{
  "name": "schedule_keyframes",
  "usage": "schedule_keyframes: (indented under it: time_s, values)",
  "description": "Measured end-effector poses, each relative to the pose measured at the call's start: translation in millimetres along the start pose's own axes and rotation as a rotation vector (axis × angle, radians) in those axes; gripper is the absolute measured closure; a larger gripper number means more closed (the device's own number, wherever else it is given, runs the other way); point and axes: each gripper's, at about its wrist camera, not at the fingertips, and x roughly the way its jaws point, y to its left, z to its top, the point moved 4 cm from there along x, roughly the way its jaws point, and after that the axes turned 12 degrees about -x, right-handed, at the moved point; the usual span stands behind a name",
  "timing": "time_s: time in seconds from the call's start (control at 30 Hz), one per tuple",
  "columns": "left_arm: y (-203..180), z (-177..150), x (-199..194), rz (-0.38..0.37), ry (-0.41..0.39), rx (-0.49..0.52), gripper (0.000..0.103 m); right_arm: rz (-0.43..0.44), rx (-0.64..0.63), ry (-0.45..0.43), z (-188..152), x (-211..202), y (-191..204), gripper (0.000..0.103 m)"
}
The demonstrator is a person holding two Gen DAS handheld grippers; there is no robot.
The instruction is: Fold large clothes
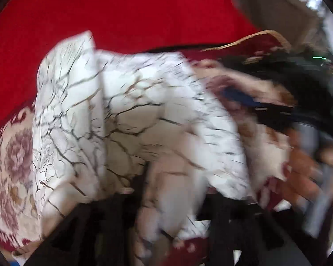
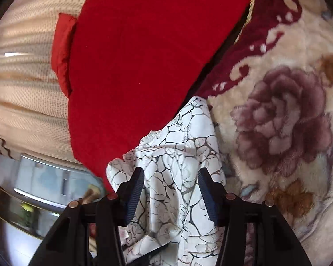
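Between right hand-held gripper [image 2: 171,190] fingers: white marbled garment [image 2: 182,155].

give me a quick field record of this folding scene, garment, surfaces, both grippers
garment: white cloth with dark crackle print, bunched and creased, not yet folded flat
under it: floral plush blanket
beside it: red fabric
right gripper: fingers apart, cloth lying between them, pads not pressing on it
left gripper: view blurred, cloth bunched between the fingers, grip unclear

Garment [image 2: 177,155]: thin smooth cloth w/ crackle print; blanket [image 2: 288,115]: plush, fuzzy; red cover [image 2: 133,55]: matt velvety cloth.
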Motion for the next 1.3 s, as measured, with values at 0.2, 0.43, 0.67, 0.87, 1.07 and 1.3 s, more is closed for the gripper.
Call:
schedule_keyframes:
  time_s: [0.2, 0.43, 0.67, 0.87, 1.07, 1.3]
  values:
    - [26, -8, -114, -0.219, -0.174, -0.002, 0.038, 0.051, -0.044, 0.039, -5, 11, 22, 0.038]
    - [160, 2, -117, -0.1, -0.324, -0.327, 0.022, 0.01, -0.133, 0.09, -22, 32, 53, 0.028]
    - [220, -39, -23, -0.156, -0.146, -0.526, 0.023, 0.017, -0.143, 0.225, -44, 89, 72, 0.024]
    - [188, -47, -29, -0.153, -0.209, -0.382, 0.023, 0.083, -0.242, 0.277, -64, 138, 115, 0.012]
    - [189, -58, -26, -0.268, -0.174, -0.454, 0.023, -0.079, -0.431, 0.289, -84, 169, 125, 0.053]
    - [138, -50, -45, -0.291, -0.204, -0.378, 0.027, -0.098, -0.536, 0.178, -79, 130, 145, 0.087]
